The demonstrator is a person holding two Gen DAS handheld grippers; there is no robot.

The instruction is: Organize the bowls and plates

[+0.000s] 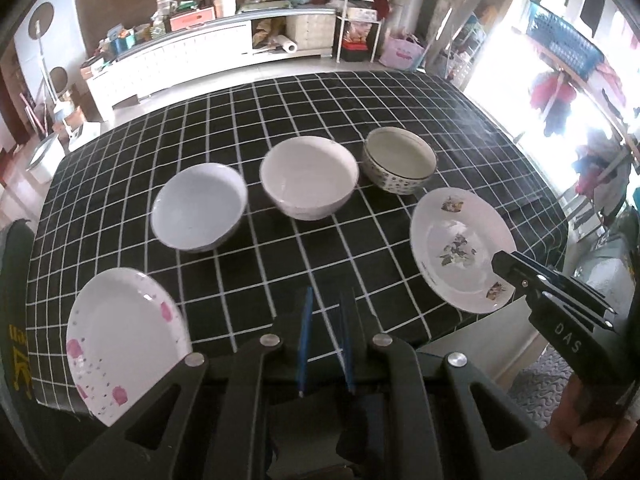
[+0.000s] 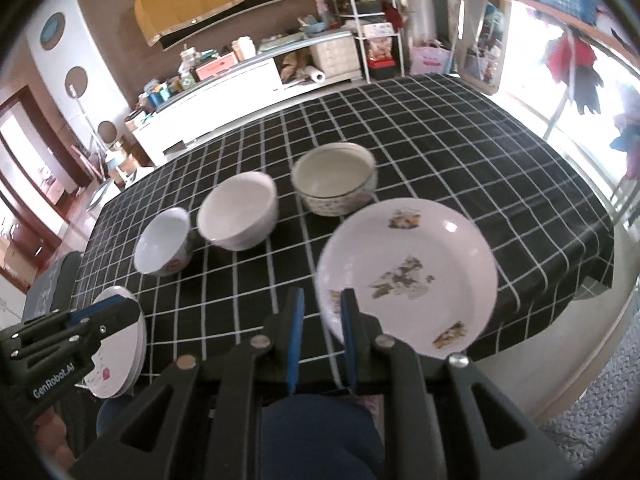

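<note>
- The left tool [image 1: 326,308] hangs over the near edge of the surface [image 1: 320,92], its blue pads drawn almost together with nothing between them.
- The right tool [image 2: 322,304] is likewise nearly closed on air; one finger's tip overlaps the near rim of the flowered plate [image 2: 408,276] in its own view, though I cannot tell whether it touches.
- Taking the plain white bowl [image 1: 308,176] in the middle of the surface as the mark: the pale blue bowl [image 1: 200,204] sits just to its left, close but apart.
- The dotted bowl [image 1: 400,164] with the dark rim stands just to the right of the white bowl.
- The flowered plate lies nearer the person and to the right of the white bowl, close to the surface's front edge.
- The pink-spotted plate [image 1: 124,340] lies nearer and well to the left of the white bowl, at the front corner of the checked cloth [image 1: 280,264].
</note>
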